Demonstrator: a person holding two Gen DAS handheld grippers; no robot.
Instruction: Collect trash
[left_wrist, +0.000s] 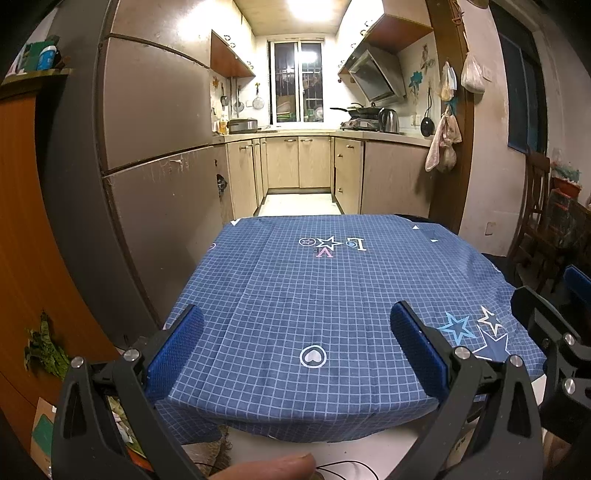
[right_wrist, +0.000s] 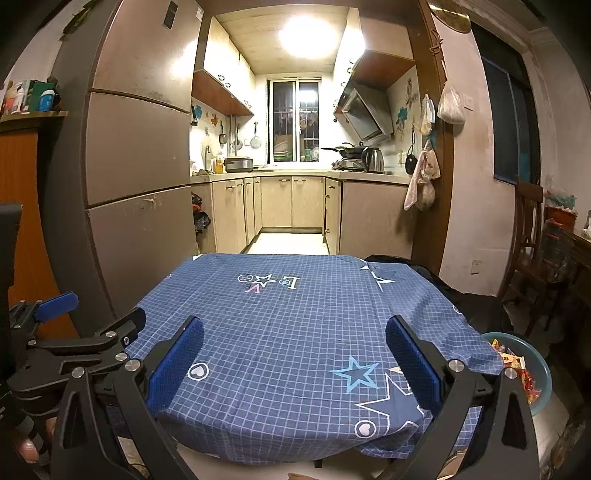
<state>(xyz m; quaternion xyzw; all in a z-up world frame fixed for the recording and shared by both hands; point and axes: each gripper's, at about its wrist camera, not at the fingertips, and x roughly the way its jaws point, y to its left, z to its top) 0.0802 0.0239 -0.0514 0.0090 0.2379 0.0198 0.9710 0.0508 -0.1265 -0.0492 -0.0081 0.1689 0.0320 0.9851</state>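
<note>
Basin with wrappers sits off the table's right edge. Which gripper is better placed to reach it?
Right, probably. The basin lies just beyond the right gripper, by its right finger. The left gripper sits further left; its view doesn't show the basin. Both are open over the tablecloth, holding nothing.

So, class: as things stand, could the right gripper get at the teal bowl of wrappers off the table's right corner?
Probably yes. The right gripper is open and empty, and the teal bowl sits low just to its right, past the tablecloth edge, with its top uncovered. Nothing visible blocks the way.
</note>
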